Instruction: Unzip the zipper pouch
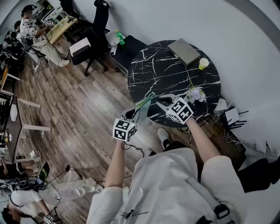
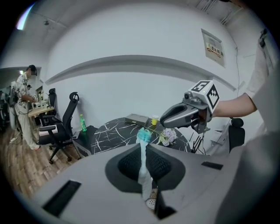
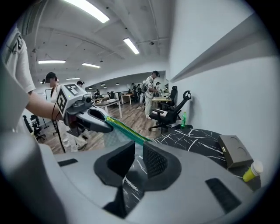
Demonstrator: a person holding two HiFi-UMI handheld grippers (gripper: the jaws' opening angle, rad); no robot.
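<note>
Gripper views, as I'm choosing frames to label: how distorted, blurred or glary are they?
Left gripper view: strong fisheye curve, dark corners, pouch fairly sharp. Right gripper view: same curve, bright ceiling lights, no real blur.

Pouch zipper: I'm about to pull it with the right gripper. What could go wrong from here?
1. The right gripper is open, with only the end of the green zipper at its tips. Closing there may miss the pull.
2. Only the left gripper clamps the pouch, in the air; a hard tug could drag it free.
</note>
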